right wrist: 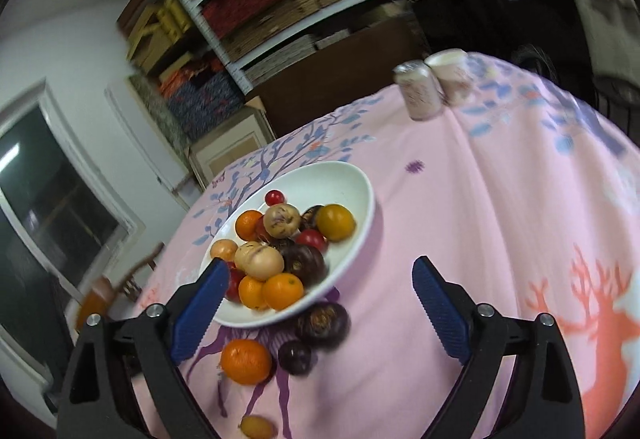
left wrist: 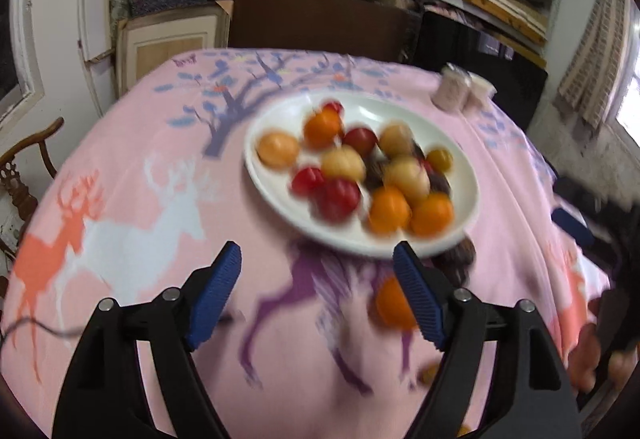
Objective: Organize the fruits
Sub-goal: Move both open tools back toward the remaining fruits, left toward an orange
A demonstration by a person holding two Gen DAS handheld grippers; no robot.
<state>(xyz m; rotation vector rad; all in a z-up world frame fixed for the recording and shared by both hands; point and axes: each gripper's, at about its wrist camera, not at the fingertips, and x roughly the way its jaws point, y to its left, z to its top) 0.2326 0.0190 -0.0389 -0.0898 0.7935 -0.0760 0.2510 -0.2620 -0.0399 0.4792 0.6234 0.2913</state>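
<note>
Pink tablecloth [right wrist: 460,219], fruit plate [right wrist: 352,191] beyond tongs [right wrist: 316,303]

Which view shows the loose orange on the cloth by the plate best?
The right wrist view: the loose orange is sharp and whole, just below the plate. In the left wrist view it is blurred and partly hidden behind a gripper finger.
</note>
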